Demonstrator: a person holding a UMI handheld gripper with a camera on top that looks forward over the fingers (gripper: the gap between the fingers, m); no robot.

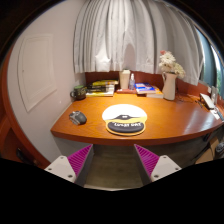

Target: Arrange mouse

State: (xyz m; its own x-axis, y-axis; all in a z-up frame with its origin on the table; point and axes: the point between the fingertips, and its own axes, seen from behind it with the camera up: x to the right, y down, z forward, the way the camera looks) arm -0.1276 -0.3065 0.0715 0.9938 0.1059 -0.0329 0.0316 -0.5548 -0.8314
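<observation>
A dark mouse (77,117) lies on the wooden desk (170,118), left of a round mouse pad (124,120) with a pale top and dark front part bearing lettering. My gripper (112,160) is open and empty, with its pink pads (79,158) wide apart. It hovers in front of the desk's near edge, well short of the mouse and pad. Nothing stands between the fingers.
At the desk's back stand a dark cup (78,92), stacked books (101,87), a pale cylinder (125,79) and a vase with flowers (170,80). Curtains (120,35) hang behind. A white board (37,68) is on the left wall.
</observation>
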